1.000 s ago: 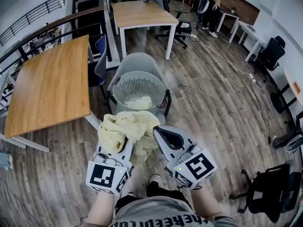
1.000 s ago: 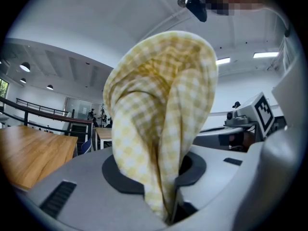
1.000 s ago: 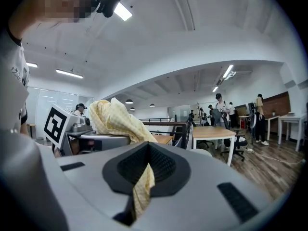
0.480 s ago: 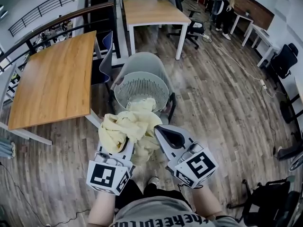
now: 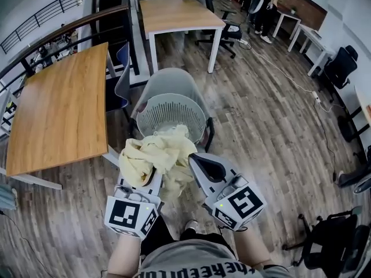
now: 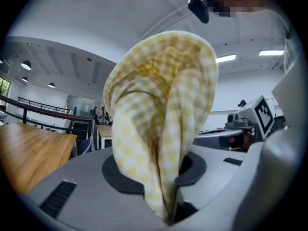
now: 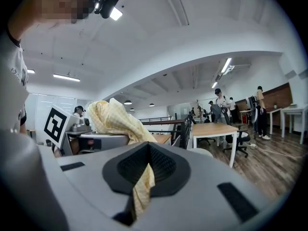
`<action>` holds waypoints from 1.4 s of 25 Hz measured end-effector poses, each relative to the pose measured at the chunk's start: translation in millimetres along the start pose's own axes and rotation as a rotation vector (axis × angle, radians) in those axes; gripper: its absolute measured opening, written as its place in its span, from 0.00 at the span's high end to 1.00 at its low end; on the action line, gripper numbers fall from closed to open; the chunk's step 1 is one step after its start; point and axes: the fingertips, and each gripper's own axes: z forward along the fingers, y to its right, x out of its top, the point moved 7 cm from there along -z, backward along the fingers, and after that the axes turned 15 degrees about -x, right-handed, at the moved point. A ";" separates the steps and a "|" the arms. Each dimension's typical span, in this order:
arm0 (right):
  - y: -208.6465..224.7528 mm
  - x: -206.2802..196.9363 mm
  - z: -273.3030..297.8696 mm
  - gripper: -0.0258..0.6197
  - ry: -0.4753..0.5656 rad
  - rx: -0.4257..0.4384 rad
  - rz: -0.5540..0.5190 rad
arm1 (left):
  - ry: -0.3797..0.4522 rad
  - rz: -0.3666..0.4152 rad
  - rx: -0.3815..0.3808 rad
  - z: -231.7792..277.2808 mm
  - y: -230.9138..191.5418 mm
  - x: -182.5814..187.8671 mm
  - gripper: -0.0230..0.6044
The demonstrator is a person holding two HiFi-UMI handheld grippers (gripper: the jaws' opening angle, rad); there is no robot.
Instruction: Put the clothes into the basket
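Observation:
A crumpled yellow checked cloth (image 5: 152, 156) hangs between my two grippers at chest height. My left gripper (image 5: 146, 178) is shut on a thick fold of the cloth (image 6: 159, 114), which fills most of the left gripper view. My right gripper (image 5: 195, 162) is shut on a thin strip of the same cloth (image 7: 142, 186), with the bulk (image 7: 113, 119) off to its left. Just ahead stands the round slotted grey basket (image 5: 152, 104), on a grey chair (image 5: 174, 81). A pale cloth (image 5: 168, 131) lies inside it. The held cloth's far edge overlaps the basket's near rim.
A long wooden table (image 5: 58, 109) runs along the left, with a blue chair (image 5: 120, 80) beside the basket. Another wooden table (image 5: 177, 13) stands behind. Black office chairs (image 5: 339, 65) and desks line the right wall. People stand at the back (image 7: 222, 107). The floor is wood planks.
Both grippers have carried the cloth forward toward the basket. The cloth's far edge now reaches over the near rim. Neither grip has changed.

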 end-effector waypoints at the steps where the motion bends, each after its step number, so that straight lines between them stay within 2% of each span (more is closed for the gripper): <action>1: -1.1 0.8 5.5 0.95 0.000 -0.014 0.001 | 0.001 0.001 -0.012 1.5 -7.3 1.2 0.78; 17: -24.5 14.0 80.1 0.95 0.000 -0.227 0.032 | -0.016 0.008 -0.210 22.9 -111.2 21.5 0.78; 26: -37.8 7.4 108.0 0.95 -0.001 -0.339 0.057 | -0.036 0.014 -0.312 32.7 -152.5 19.0 0.78; 35: -50.7 0.2 123.5 0.95 -0.014 -0.415 0.071 | -0.042 0.008 -0.380 38.2 -178.6 15.6 0.78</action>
